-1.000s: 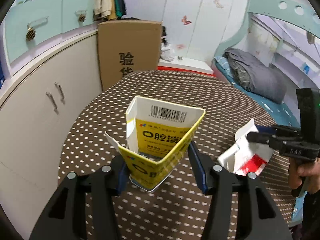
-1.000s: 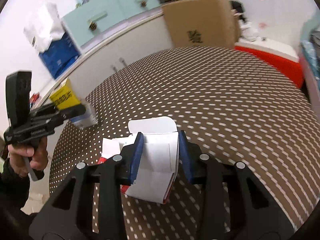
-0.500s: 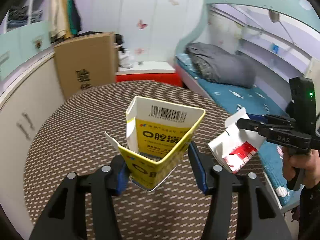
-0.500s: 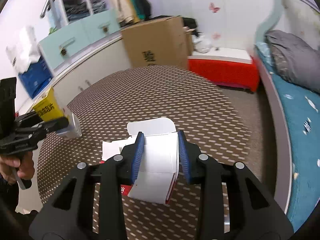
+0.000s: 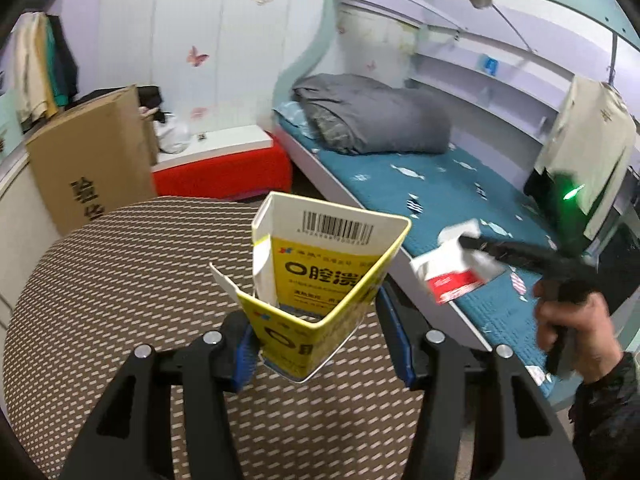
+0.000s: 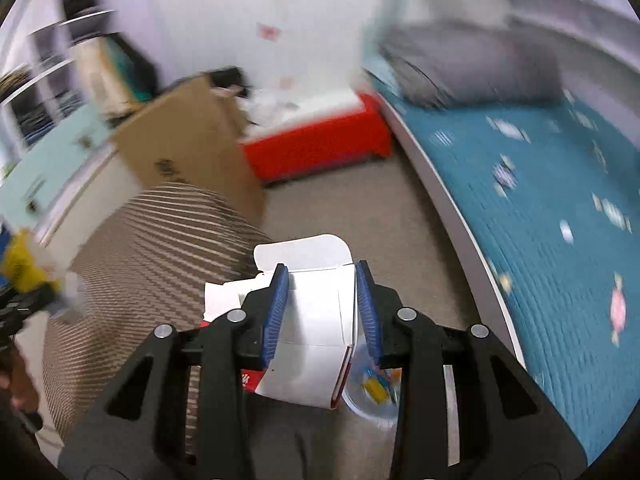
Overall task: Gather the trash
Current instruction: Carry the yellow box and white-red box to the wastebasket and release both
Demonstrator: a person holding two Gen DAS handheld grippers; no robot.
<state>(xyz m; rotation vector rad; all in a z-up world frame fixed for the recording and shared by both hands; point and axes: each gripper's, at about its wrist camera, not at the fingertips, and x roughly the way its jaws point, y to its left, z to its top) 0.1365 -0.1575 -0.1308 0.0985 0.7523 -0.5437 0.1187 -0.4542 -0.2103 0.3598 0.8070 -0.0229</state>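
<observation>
Two boxes held: left gripper (image 5: 320, 346) pinching open yellow cardboard box (image 5: 320, 280), right gripper (image 6: 322, 312) pinching white-and-red cardboard box (image 6: 316, 332). Swung off round dotted brown table (image 5: 120, 280), toward clear bin (image 6: 372, 392) beside table. Drop-off likely next.

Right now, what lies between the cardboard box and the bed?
In the left wrist view, a red bench with a white top stands between the cardboard box and the bed.

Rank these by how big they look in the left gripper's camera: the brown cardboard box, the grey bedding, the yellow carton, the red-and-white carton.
1. grey bedding
2. brown cardboard box and yellow carton: about alike; the carton only looks big because it is close to the lens
3. red-and-white carton, blurred
</observation>
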